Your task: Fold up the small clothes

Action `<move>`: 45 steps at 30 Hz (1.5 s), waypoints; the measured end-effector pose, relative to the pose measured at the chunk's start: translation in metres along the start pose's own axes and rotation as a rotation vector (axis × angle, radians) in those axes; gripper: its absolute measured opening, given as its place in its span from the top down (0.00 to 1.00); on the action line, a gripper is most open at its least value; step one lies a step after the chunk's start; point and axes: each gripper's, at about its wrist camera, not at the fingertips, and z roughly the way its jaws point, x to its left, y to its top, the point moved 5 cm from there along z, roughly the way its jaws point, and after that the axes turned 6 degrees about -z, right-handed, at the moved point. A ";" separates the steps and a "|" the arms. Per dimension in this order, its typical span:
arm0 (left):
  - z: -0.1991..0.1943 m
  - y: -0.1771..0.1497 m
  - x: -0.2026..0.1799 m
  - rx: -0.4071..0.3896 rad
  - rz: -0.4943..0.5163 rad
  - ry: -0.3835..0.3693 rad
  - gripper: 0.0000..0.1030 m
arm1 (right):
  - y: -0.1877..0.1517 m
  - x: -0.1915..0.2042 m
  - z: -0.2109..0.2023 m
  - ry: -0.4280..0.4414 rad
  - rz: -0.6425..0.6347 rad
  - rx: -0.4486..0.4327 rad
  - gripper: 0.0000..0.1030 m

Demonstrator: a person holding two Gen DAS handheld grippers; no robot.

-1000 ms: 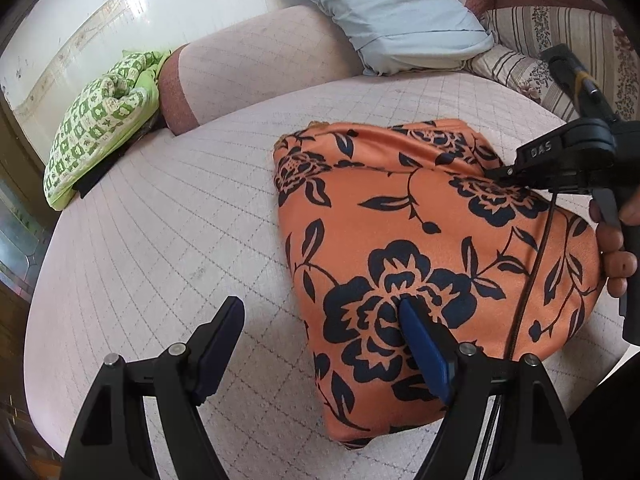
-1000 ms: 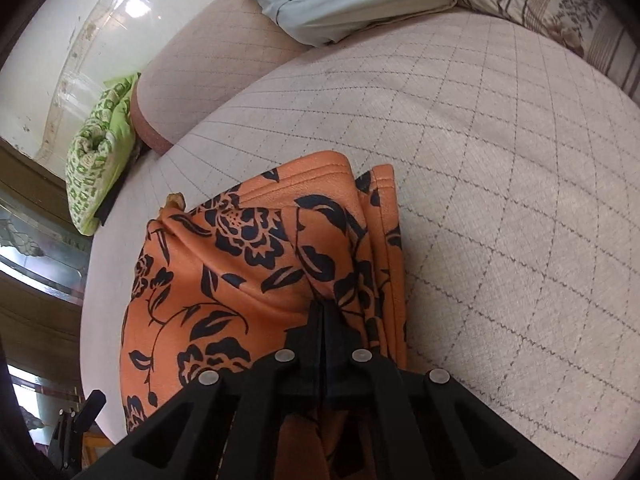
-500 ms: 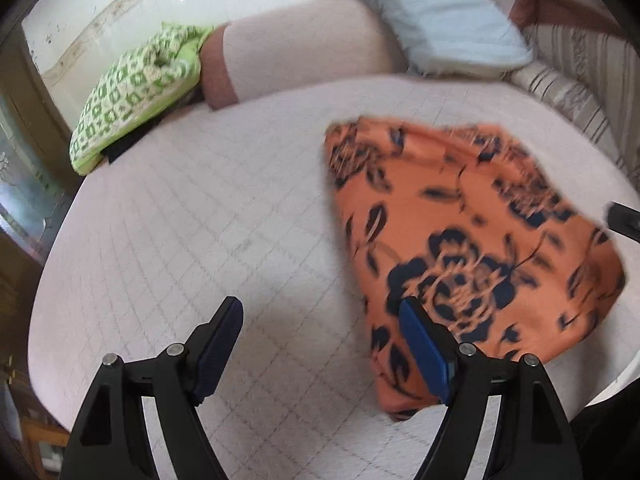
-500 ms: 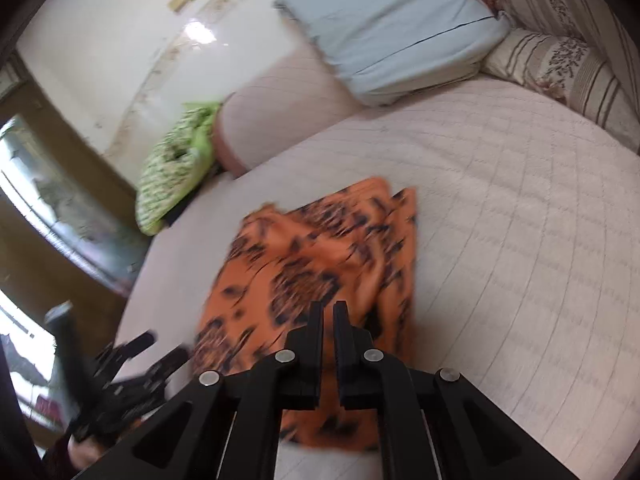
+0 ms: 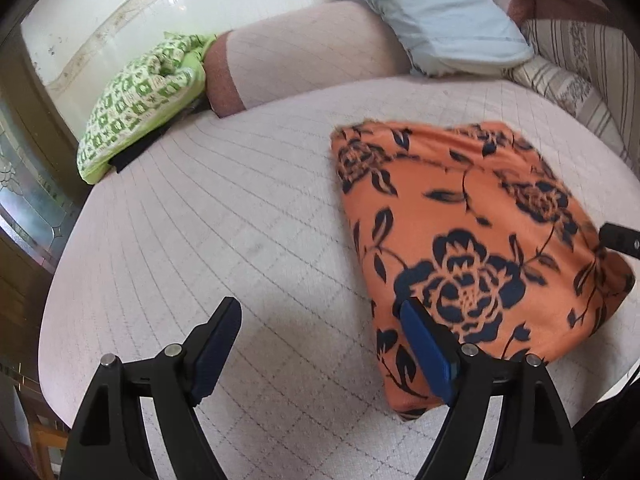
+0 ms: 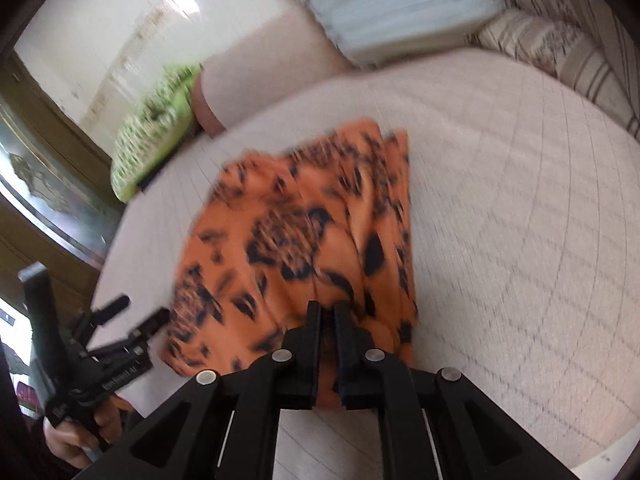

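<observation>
Lying folded: one orange garment (image 5: 472, 240), two pillows.

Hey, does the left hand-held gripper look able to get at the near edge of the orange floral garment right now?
Probably yes. The left hand-held gripper is open, its right finger already over the orange floral garment, with only bare quilted cover beside it.

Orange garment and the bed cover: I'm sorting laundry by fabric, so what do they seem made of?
Orange garment: probably a thin, smooth knit or satin-like synthetic; it drapes softly with a slight sheen under the printed black flowers. Bed cover: matte quilted cloth, possibly cotton, with stitched diamond lines.
</observation>
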 end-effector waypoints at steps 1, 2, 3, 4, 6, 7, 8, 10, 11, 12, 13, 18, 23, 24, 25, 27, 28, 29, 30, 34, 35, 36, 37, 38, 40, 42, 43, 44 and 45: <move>-0.002 0.002 0.000 -0.010 0.000 0.003 0.20 | 0.005 0.003 -0.002 0.020 0.000 -0.022 0.92; -0.004 0.005 -0.001 -0.022 0.002 0.007 0.20 | 0.010 0.007 -0.003 0.036 0.000 -0.034 0.92; -0.006 0.008 -0.002 -0.031 0.004 0.006 0.20 | 0.014 0.011 -0.001 0.055 -0.003 -0.041 0.92; -0.007 0.009 -0.003 -0.037 0.004 0.006 0.20 | 0.015 0.015 0.002 0.062 -0.010 -0.037 0.92; -0.007 0.013 -0.003 -0.053 0.008 0.011 0.20 | 0.015 0.022 0.011 0.050 -0.029 -0.011 0.92; -0.006 0.014 -0.004 -0.058 0.014 0.014 0.20 | 0.012 0.024 0.019 0.036 -0.039 0.019 0.92; -0.004 0.014 -0.004 -0.057 0.019 0.016 0.20 | 0.008 0.024 0.029 0.008 -0.046 0.062 0.92; 0.006 0.013 -0.004 -0.035 0.022 0.020 0.20 | -0.001 0.017 0.048 -0.062 -0.049 0.152 0.92; 0.012 0.010 -0.004 -0.015 0.019 0.022 0.20 | -0.004 0.014 0.055 -0.071 -0.039 0.175 0.92; 0.016 0.008 -0.004 0.002 0.018 0.022 0.20 | -0.002 0.014 0.054 -0.066 -0.033 0.169 0.92; 0.021 0.006 -0.003 0.015 0.017 0.021 0.20 | 0.000 0.015 0.051 -0.061 -0.035 0.160 0.92; 0.026 0.009 -0.003 0.002 0.022 0.012 0.20 | 0.026 0.015 0.052 -0.058 -0.025 0.102 0.92; 0.031 0.011 -0.004 -0.001 0.020 0.000 0.20 | 0.058 0.022 0.065 -0.028 -0.021 0.058 0.92; 0.031 0.011 -0.004 -0.002 0.022 -0.001 0.20 | 0.063 0.023 0.069 -0.025 -0.018 0.061 0.92; 0.032 0.011 -0.004 -0.004 0.027 -0.002 0.20 | 0.067 0.024 0.076 -0.029 -0.018 0.069 0.92; 0.033 0.011 -0.005 -0.009 0.038 0.000 0.20 | 0.072 0.024 0.087 -0.043 -0.011 0.091 0.92; 0.034 0.011 -0.006 -0.011 0.042 -0.001 0.20 | 0.073 0.023 0.094 -0.051 -0.001 0.105 0.92; 0.034 0.012 -0.006 -0.011 0.042 -0.002 0.20 | 0.074 0.019 0.104 -0.062 0.021 0.133 0.92; 0.035 0.012 -0.006 -0.010 0.041 -0.004 0.20 | 0.072 0.015 0.112 -0.070 0.040 0.162 0.92; 0.037 0.013 -0.007 -0.009 0.038 -0.004 0.20 | 0.070 0.001 0.128 -0.027 0.126 0.210 0.92; 0.037 0.013 -0.007 -0.009 0.038 -0.002 0.20 | 0.071 0.000 0.128 -0.020 0.126 0.212 0.92; 0.037 0.013 -0.008 -0.009 0.039 0.000 0.19 | 0.070 0.000 0.128 -0.017 0.126 0.209 0.92; 0.037 0.012 -0.008 -0.009 0.040 0.002 0.19 | 0.070 -0.001 0.128 -0.014 0.126 0.205 0.92; 0.037 0.012 -0.008 -0.010 0.040 0.005 0.19 | 0.070 0.000 0.128 -0.013 0.123 0.203 0.92; 0.036 0.011 -0.008 -0.010 0.039 0.009 0.19 | 0.071 0.001 0.126 -0.013 0.112 0.199 0.92; 0.036 0.011 -0.008 -0.008 0.039 0.013 0.19 | 0.070 0.002 0.122 -0.015 0.109 0.193 0.92; 0.036 0.011 -0.008 -0.005 0.036 0.014 0.19 | 0.070 0.002 0.119 -0.016 0.103 0.188 0.92; 0.037 0.010 -0.007 -0.001 0.030 0.013 0.19 | 0.069 0.004 0.114 -0.016 0.089 0.181 0.92; 0.037 0.010 -0.007 0.003 0.022 0.013 0.19 | 0.069 0.007 0.108 -0.011 0.066 0.172 0.92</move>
